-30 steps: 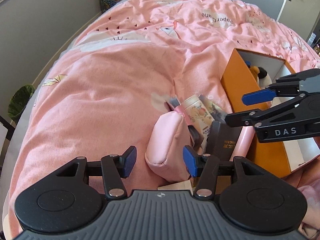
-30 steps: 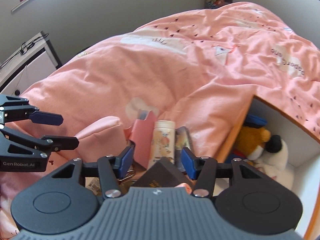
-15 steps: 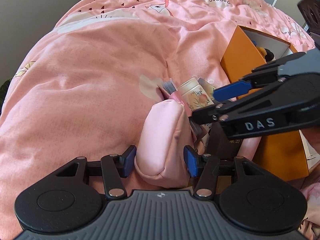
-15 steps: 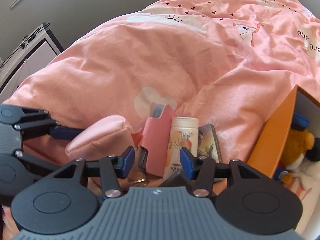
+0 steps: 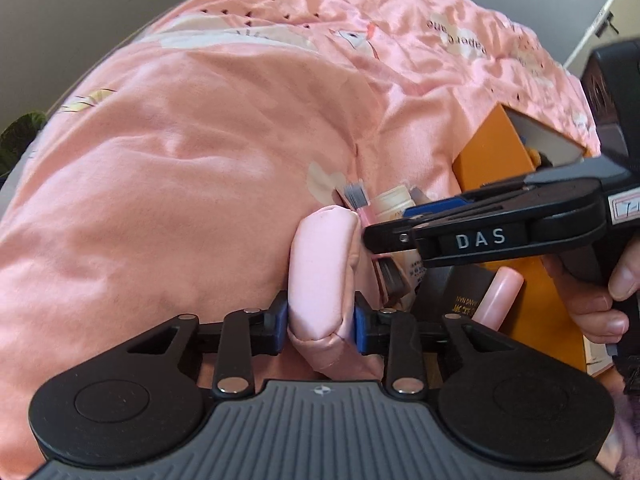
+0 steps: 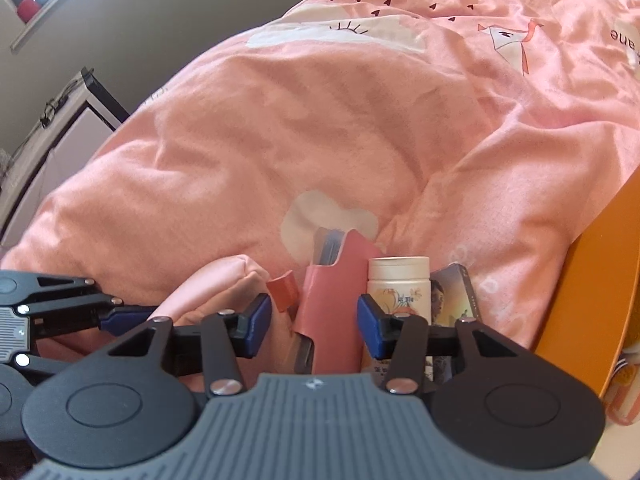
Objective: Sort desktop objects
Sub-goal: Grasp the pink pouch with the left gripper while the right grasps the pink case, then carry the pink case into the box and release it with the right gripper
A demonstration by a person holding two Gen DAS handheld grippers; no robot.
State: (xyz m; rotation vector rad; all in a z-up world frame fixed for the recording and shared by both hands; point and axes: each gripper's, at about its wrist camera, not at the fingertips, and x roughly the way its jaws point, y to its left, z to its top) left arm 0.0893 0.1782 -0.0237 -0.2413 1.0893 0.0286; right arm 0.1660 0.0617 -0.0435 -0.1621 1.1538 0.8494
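Observation:
A soft pink pouch (image 5: 322, 268) lies on the pink bedspread; my left gripper (image 5: 320, 320) is shut on its near end. The pouch also shows at the left of the right wrist view (image 6: 216, 284). My right gripper (image 6: 314, 324) is open, its jaws on either side of a pink card case (image 6: 332, 312) that holds cards. Beside the case stand a cream bottle (image 6: 400, 284) and a printed card pack (image 6: 454, 296). The right gripper (image 5: 396, 228) shows from the side in the left wrist view, above the pile.
An orange box (image 5: 496, 152) with plush toys inside stands to the right; its wall shows in the right wrist view (image 6: 600, 264). A dark book (image 5: 460, 300) and a pink tube (image 5: 500, 296) lie near it. The bedspread (image 5: 200, 160) spreads left and beyond.
My left gripper moved forward and closed on the pink pouch. My right gripper moved left and down from over the dark book, so its open jaws now flank the pink card case.

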